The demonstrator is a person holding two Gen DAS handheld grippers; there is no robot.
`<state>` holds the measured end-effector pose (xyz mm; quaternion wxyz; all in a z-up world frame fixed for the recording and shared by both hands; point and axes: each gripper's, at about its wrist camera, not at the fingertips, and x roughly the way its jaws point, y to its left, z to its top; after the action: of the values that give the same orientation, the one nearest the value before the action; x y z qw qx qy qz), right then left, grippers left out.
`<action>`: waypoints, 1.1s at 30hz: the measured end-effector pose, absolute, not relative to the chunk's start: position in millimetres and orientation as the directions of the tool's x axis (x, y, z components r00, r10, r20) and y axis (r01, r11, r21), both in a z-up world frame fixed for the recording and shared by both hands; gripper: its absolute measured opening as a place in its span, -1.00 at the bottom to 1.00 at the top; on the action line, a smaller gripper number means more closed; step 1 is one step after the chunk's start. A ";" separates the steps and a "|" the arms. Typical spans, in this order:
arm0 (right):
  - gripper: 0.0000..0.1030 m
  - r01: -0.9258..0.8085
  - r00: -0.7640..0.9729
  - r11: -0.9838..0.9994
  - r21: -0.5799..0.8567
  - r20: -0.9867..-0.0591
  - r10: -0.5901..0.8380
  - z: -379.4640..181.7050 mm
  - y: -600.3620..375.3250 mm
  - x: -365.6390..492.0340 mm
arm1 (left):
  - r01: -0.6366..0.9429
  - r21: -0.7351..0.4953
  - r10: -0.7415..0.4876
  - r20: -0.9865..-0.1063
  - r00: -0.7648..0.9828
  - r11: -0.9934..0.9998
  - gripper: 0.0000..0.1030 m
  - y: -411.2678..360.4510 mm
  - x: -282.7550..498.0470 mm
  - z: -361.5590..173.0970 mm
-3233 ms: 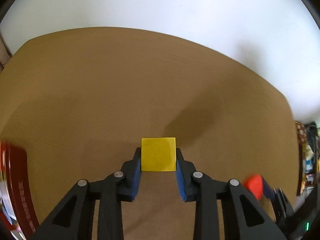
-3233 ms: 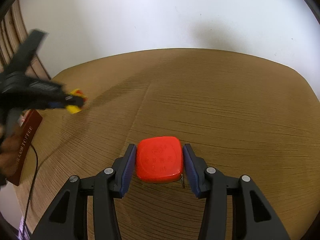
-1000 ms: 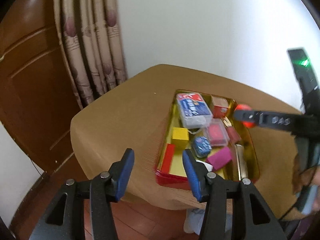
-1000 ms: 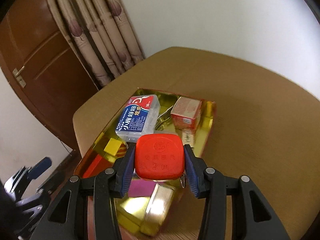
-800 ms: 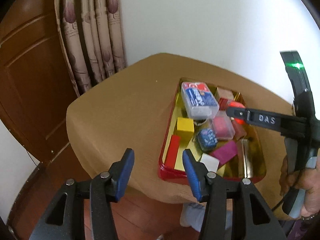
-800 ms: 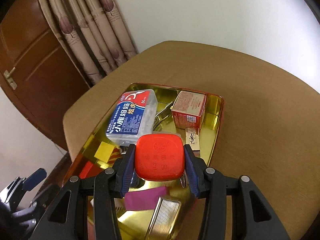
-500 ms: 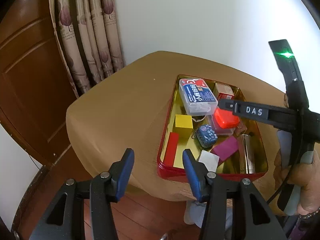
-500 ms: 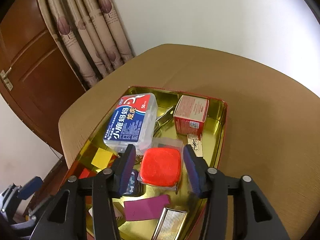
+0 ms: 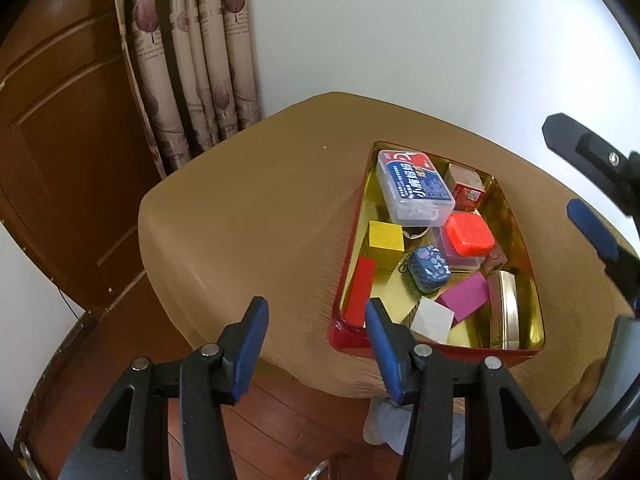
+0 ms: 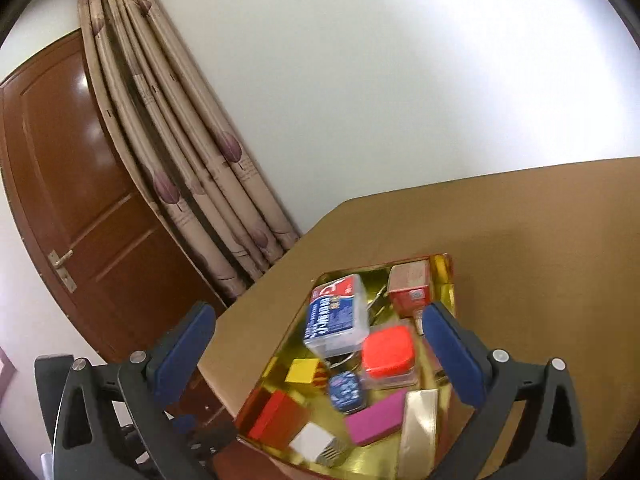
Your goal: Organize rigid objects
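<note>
The right gripper [image 10: 320,350] is opening wide, nothing between its blue pads, hanging above the shallow gold-lined red tin tray [image 9: 516,220]. The rounded red plastic case [image 9: 469,231] is lying inside that tray on a clear box, beside the blue-labelled clear plastic box [image 9: 416,188] and the yellow cube [image 9: 385,236]. The left gripper [image 9: 316,328] is hovering open and empty off the table's [image 9: 260,216] near edge (the tray sits close to that edge).
</note>
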<state>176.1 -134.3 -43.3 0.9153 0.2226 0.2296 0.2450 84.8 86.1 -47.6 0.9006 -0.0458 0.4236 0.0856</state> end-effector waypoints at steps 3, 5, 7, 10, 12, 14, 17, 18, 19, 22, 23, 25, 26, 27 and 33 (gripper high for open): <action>1.00 -0.336 0.805 0.816 0.470 -0.307 0.508 -48.0 -121.3 176.4 | -0.209 -0.024 0.112 -0.780 0.615 0.978 0.00 90.8 85.0 -49.6; 1.00 -0.331 0.798 0.823 0.461 -0.328 0.505 -54.0 -113.1 181.7 | -0.217 -0.034 0.109 -0.784 0.611 0.975 0.00 93.3 85.4 -50.5; 1.00 -0.320 0.800 0.839 0.439 -0.349 0.488 -58.6 -109.0 187.1 | -0.226 -0.045 0.106 -0.784 0.611 0.973 0.00 96.4 85.8 -51.6; 1.00 -0.304 0.805 0.856 0.418 -0.368 0.466 -63.9 -106.7 194.8 | -0.234 -0.054 0.103 -0.789 0.606 0.971 0.00 100.3 86.9 -53.6; 1.00 -0.289 0.809 0.858 0.425 -0.371 0.456 -67.6 -107.9 201.6 | -0.237 -0.069 0.093 -0.788 0.608 0.969 0.00 103.1 87.8 -54.3; 1.00 -0.274 0.809 0.858 0.433 -0.379 0.450 -70.6 -108.6 206.3 | -0.243 -0.084 0.084 -0.791 0.607 0.966 0.01 106.7 88.8 -54.7; 1.00 -0.261 0.813 0.866 0.426 -0.387 0.436 -76.8 -107.4 209.9 | -0.264 -0.095 0.086 -0.796 0.599 0.960 0.02 113.1 90.0 -57.0; 1.00 -0.258 0.814 0.868 0.425 -0.389 0.432 -78.1 -107.0 210.4 | -0.273 -0.094 0.089 -0.804 0.587 0.958 0.02 114.9 91.7 -59.3; 1.00 -0.251 0.818 0.871 0.423 -0.389 0.424 -79.1 -107.2 212.0 | -0.277 -0.095 0.087 -0.811 0.579 0.956 0.02 115.8 92.8 -61.5; 1.00 -0.241 0.836 0.878 0.414 -0.371 0.405 -79.2 -108.4 216.2 | -0.291 -0.117 0.074 -0.818 0.570 0.949 0.02 119.1 94.1 -65.6; 1.00 -0.242 0.839 0.882 0.404 -0.369 0.399 -78.4 -108.1 220.0 | -0.291 -0.124 0.071 -0.814 0.577 0.949 0.02 119.6 93.8 -65.2; 1.00 -0.256 0.839 0.884 0.390 -0.365 0.404 -74.6 -109.0 224.9 | -0.282 -0.133 0.070 -0.791 0.608 0.950 0.02 118.0 90.7 -61.1; 1.00 -0.262 0.845 0.889 0.376 -0.356 0.400 -70.4 -110.7 223.8 | -0.278 -0.132 0.074 -0.779 0.622 0.952 0.02 116.7 88.8 -58.5; 1.00 -0.270 0.852 0.894 0.357 -0.345 0.394 -65.5 -113.5 220.7 | -0.270 -0.124 0.083 -0.761 0.644 0.955 0.02 113.7 85.7 -54.8; 1.00 -0.231 0.884 0.960 0.156 -0.377 0.275 -29.8 -136.2 174.5 | -0.208 -0.101 0.078 -0.703 0.707 0.973 0.02 97.5 77.4 -40.8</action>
<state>174.5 -136.2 -29.8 0.9692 0.0535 0.2019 0.1305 77.4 97.5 -40.8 0.9199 -0.0865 0.3745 0.0779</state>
